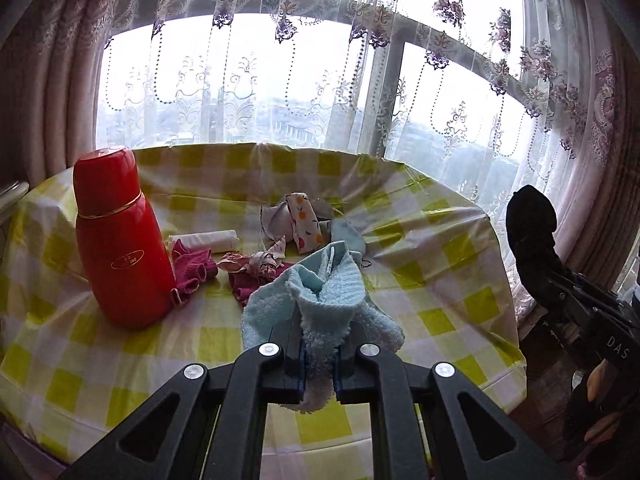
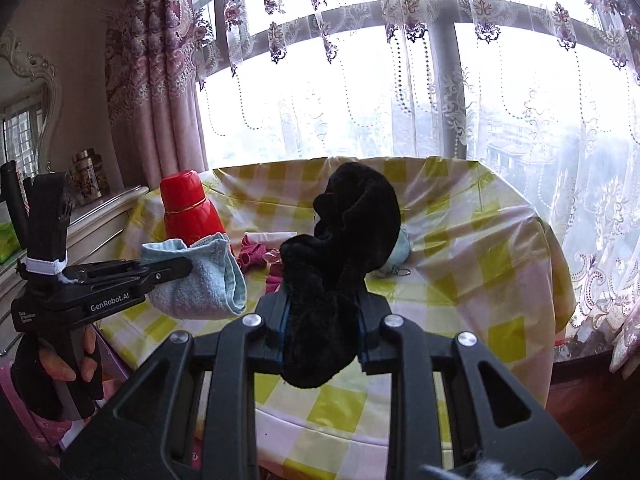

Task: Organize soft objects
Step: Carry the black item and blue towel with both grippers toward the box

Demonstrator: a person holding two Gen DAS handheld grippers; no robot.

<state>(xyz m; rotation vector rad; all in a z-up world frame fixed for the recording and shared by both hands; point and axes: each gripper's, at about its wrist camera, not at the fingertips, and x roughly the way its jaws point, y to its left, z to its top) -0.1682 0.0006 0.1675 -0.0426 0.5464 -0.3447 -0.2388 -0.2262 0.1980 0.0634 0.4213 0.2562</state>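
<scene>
My left gripper [image 1: 319, 354] is shut on a light blue fuzzy sock [image 1: 320, 300] and holds it above the near part of the table; it also shows in the right wrist view [image 2: 200, 276]. My right gripper [image 2: 322, 320] is shut on a black fuzzy sock [image 2: 340, 264], held up above the table's near edge; it also shows at the right of the left wrist view [image 1: 530, 224]. More soft things lie mid-table: magenta socks [image 1: 190, 266], a fruit-print cloth [image 1: 304, 224], a pale blue sock [image 1: 348, 236] and a rolled white item [image 1: 208, 240].
A red thermos [image 1: 120, 236] stands on the left of the table, which wears a yellow-and-white checked plastic cover [image 1: 440, 264]. Lace curtains [image 1: 280, 80] and a window are behind. A white dresser [image 2: 100, 220] stands left of the table.
</scene>
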